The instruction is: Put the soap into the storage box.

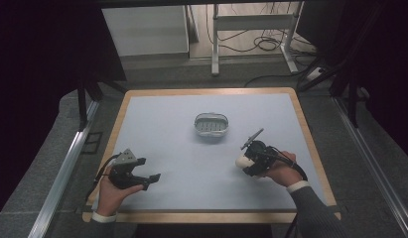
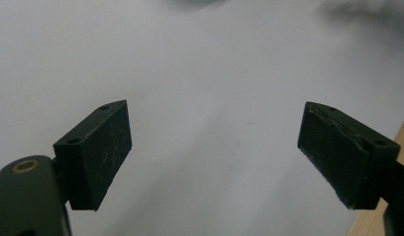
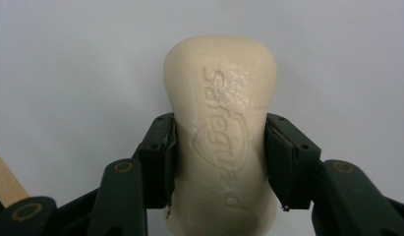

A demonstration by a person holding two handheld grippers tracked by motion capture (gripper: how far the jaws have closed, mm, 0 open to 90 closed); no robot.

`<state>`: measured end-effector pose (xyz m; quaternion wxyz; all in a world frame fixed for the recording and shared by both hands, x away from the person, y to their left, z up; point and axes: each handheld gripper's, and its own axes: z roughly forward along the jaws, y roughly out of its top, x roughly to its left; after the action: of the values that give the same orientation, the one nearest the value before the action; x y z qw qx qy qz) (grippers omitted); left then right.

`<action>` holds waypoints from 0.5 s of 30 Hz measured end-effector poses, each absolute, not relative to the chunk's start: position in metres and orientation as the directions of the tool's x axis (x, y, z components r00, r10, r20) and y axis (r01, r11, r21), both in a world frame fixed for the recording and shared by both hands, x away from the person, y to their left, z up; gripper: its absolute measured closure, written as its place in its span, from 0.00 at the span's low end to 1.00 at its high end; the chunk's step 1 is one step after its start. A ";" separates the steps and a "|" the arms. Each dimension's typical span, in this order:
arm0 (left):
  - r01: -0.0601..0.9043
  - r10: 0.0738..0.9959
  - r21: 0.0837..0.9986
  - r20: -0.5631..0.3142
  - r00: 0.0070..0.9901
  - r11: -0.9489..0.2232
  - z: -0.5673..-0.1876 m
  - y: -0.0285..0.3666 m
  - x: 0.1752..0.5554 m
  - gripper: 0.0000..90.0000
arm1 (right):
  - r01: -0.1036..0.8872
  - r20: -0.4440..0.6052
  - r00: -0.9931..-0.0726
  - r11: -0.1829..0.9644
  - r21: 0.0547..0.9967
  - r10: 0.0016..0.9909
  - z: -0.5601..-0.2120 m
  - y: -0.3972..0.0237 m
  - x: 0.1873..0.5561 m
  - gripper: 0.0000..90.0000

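Note:
A cream bar of soap (image 3: 221, 132) with an embossed logo is clamped between the two black jaws of my right gripper (image 3: 219, 157), which is shut on its sides. From above, the soap (image 1: 241, 160) pokes out to the left of the right gripper (image 1: 250, 159), held just over the mat at the right. A white oval soap dish (image 1: 211, 124) with a slotted bottom rests near the middle of the mat, apart from both grippers. My left gripper (image 1: 151, 179) stays at the near left, open, and its jaws (image 2: 214, 152) stand wide with only mat between them.
The pale blue mat (image 1: 181, 148) covers a wooden table with a raised border (image 1: 310, 148). Metal rails run along both sides of the table. A desk frame and cables lie on the floor beyond the far edge.

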<state>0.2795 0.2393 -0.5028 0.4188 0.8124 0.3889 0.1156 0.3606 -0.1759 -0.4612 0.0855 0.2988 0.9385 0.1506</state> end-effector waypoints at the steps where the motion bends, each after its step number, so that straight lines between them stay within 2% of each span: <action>1: 0.534 0.728 0.770 -0.137 0.671 -0.348 -0.503 0.239 0.280 0.15 | 0.531 -0.074 -0.809 0.779 0.334 0.583 -0.460 -0.175 0.362 0.55; 15: 0.534 0.730 0.773 -0.138 0.670 -0.344 -0.502 0.241 0.280 0.15 | 0.501 -0.073 -0.823 0.781 0.371 0.563 -0.445 -0.161 0.377 0.55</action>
<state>0.2795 0.2409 -0.5024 0.4203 0.8113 0.3893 0.1166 0.3766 -0.1612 -0.4448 0.0901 0.2832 0.9395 0.1705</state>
